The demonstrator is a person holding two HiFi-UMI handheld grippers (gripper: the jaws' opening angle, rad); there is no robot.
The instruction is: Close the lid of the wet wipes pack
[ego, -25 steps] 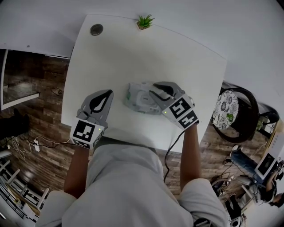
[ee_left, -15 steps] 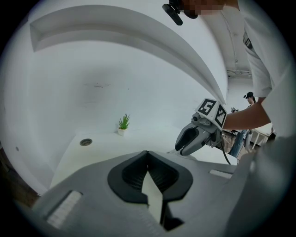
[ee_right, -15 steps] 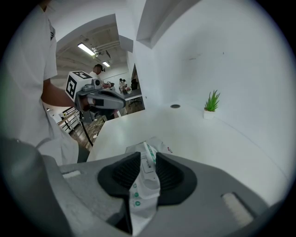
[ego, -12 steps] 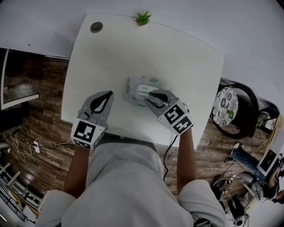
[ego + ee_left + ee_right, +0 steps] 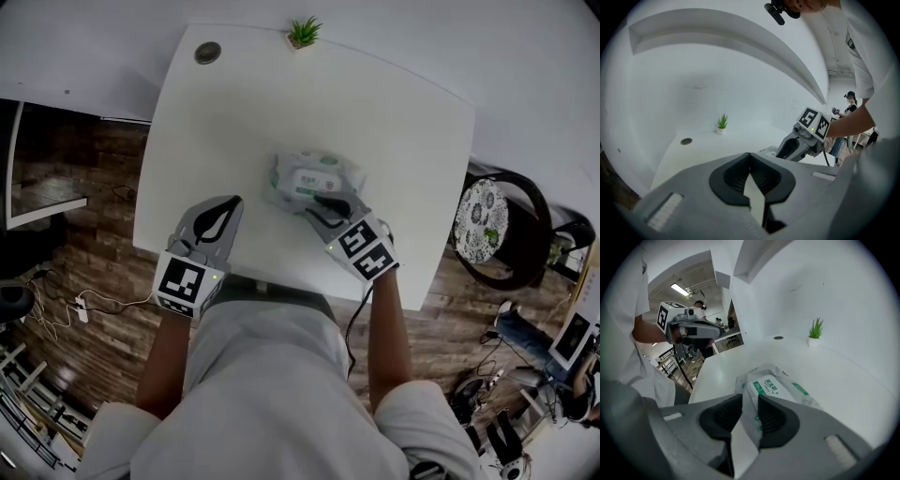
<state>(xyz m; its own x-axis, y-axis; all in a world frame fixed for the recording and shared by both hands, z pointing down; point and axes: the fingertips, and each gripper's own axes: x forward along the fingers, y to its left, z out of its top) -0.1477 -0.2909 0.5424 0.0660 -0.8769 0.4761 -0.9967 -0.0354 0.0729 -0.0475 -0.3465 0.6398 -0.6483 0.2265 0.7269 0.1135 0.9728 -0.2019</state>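
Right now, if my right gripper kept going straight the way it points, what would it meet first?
The wet wipes pack. It lies directly ahead of the right gripper on the table, and the slightly parted jaws frame its near end. Whether they touch it is unclear.

Open table (image 5: 403, 141) flanks the wet wipes pack (image 5: 314, 176) — right gripper (image 5: 317, 204) crowds its near side, plant (image 5: 302, 34) stands far off.
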